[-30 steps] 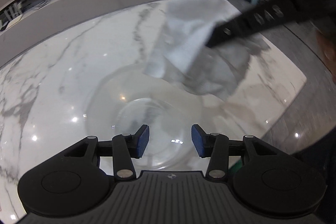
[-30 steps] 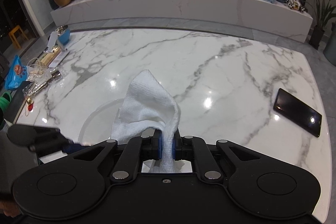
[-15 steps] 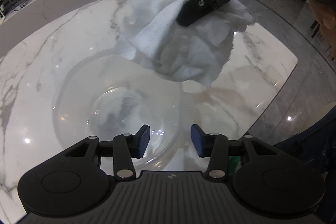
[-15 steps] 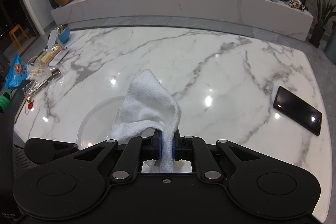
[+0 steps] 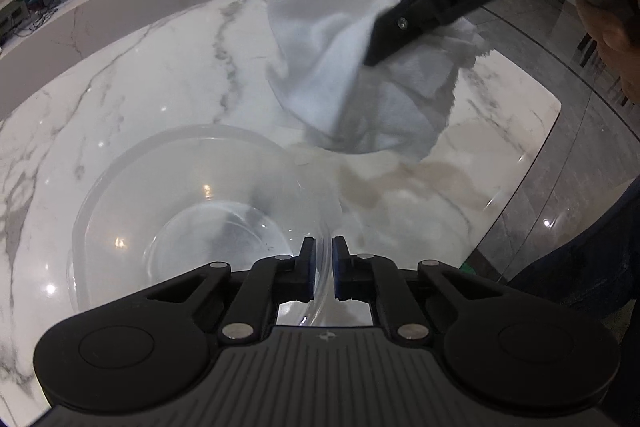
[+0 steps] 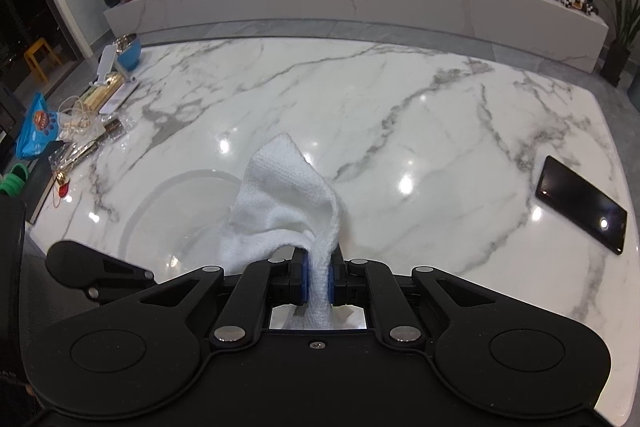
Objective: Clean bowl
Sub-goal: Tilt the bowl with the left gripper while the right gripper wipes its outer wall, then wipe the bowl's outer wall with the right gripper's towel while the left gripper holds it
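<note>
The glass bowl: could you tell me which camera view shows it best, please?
The left wrist view shows the glass bowl best: whole rim, base, and the left gripper shut on its near rim. In the right wrist view only part of the rim is visible, with the white cloth in the right gripper and the left gripper covering the rest.

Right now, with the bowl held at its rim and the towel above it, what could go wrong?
1. The left gripper pinches only the thin rim of the clear glass bowl; wiping pressure could make it slip or tip.
2. The bowl sits near the marble table's edge, so a push might send it off.
3. The white towel in the right gripper hangs loose and may drag.
</note>
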A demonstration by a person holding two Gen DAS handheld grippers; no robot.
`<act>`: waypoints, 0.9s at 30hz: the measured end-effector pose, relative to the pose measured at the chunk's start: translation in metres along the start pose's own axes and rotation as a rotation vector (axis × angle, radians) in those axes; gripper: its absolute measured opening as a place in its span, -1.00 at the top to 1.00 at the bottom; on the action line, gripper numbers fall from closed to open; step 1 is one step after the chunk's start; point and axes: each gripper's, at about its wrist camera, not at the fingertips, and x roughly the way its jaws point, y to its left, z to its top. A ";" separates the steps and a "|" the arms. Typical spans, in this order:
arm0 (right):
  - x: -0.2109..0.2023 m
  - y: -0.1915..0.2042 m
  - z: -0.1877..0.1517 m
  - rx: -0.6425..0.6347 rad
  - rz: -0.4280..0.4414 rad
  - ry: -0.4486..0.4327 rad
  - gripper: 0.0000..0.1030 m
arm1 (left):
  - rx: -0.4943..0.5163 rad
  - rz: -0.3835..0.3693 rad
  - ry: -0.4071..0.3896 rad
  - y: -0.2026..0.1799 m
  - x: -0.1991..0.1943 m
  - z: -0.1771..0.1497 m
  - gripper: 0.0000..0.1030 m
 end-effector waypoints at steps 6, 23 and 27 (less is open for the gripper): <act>0.009 -0.001 -0.006 -0.003 0.022 0.011 0.86 | 0.104 0.029 -0.032 -0.005 -0.002 -0.007 0.87; 0.047 0.014 -0.020 -0.056 0.072 0.147 0.86 | 0.060 0.005 0.014 0.002 0.001 0.000 0.87; 0.053 0.016 -0.017 -0.056 0.074 0.147 0.86 | 0.068 0.004 0.016 0.002 0.000 -0.002 0.87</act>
